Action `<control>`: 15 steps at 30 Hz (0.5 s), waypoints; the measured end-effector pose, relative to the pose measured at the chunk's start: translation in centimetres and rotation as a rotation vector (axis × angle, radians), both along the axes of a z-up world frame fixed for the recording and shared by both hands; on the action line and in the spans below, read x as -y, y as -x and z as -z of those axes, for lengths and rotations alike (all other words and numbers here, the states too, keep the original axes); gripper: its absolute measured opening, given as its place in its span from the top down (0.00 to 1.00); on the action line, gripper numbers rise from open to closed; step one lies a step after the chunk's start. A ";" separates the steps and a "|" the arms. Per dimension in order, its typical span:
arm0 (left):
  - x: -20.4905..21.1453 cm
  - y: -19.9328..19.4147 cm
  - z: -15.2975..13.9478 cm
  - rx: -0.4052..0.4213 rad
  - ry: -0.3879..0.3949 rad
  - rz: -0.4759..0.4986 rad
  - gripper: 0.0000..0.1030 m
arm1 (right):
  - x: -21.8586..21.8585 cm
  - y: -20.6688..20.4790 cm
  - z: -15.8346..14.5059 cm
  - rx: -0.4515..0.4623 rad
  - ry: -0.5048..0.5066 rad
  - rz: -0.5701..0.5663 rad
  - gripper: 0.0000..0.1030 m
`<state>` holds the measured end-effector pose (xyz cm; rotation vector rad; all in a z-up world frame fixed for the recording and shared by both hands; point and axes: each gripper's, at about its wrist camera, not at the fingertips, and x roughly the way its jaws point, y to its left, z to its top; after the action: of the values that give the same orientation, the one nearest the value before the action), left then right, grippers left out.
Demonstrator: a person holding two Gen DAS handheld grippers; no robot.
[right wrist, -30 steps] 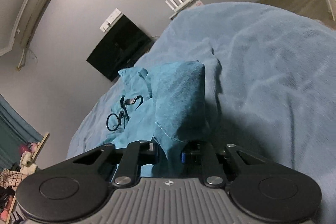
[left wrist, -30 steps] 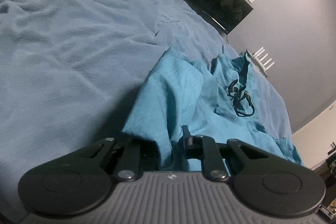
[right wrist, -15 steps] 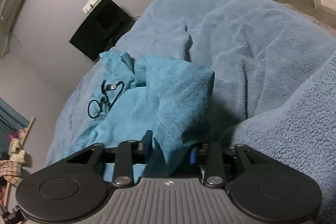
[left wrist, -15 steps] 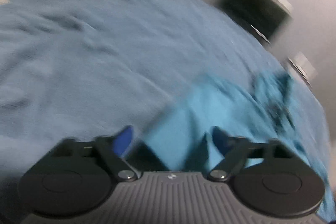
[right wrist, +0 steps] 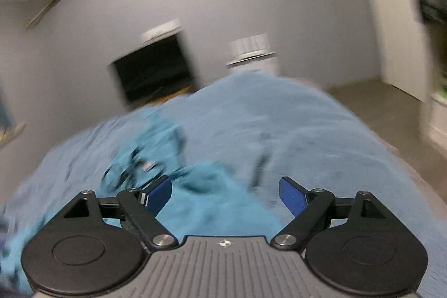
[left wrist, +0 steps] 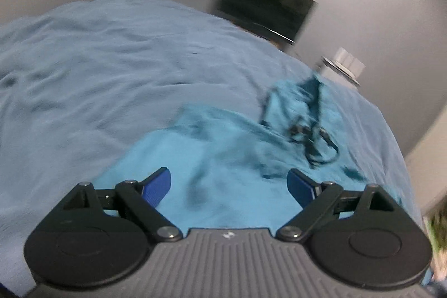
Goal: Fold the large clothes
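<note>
A turquoise garment (left wrist: 223, 158) lies crumpled on the blue bed cover (left wrist: 97, 69), with a dark drawstring (left wrist: 313, 136) on its far part. My left gripper (left wrist: 229, 186) is open and empty just above the garment's near edge. In the right wrist view the garment (right wrist: 212, 197) lies below my right gripper (right wrist: 225, 193), which is also open and empty, over the bed cover (right wrist: 307, 130). Both views are blurred by motion.
A dark TV screen (left wrist: 265, 7) hangs on the grey wall beyond the bed, with a white router (left wrist: 340, 66) beside it. They also show in the right wrist view: the screen (right wrist: 153, 74) and the router (right wrist: 251, 49). Floor (right wrist: 377, 91) shows right of the bed.
Both grippers were shut on the turquoise garment; both have opened and let it go. The left opened first. Both cameras have tilted up and back from the cloth.
</note>
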<state>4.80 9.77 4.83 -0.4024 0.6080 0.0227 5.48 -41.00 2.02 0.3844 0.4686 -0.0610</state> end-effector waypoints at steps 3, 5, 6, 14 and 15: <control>3.1 -2.1 0.4 -0.002 -0.037 0.095 0.13 | -3.2 -4.1 0.8 -0.053 0.089 -0.159 0.29; 4.6 -3.4 1.3 -0.017 -0.042 0.148 0.13 | -5.0 -7.2 1.8 -0.041 0.185 -0.267 0.37; 5.3 -4.2 1.9 -0.031 -0.045 0.176 0.13 | -5.7 -8.6 2.4 -0.067 0.194 -0.292 0.39; 7.1 -8.9 7.8 -0.168 -0.140 0.247 0.13 | -7.0 -17.1 8.0 -0.219 0.229 -0.294 0.37; 7.2 -9.5 8.4 -0.181 -0.142 0.252 0.13 | -7.2 -18.0 8.7 -0.222 0.234 -0.295 0.37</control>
<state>14.31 2.60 -3.58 -0.1851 0.8270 -0.1395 23.49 -33.81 -6.65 0.0759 0.7253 0.1287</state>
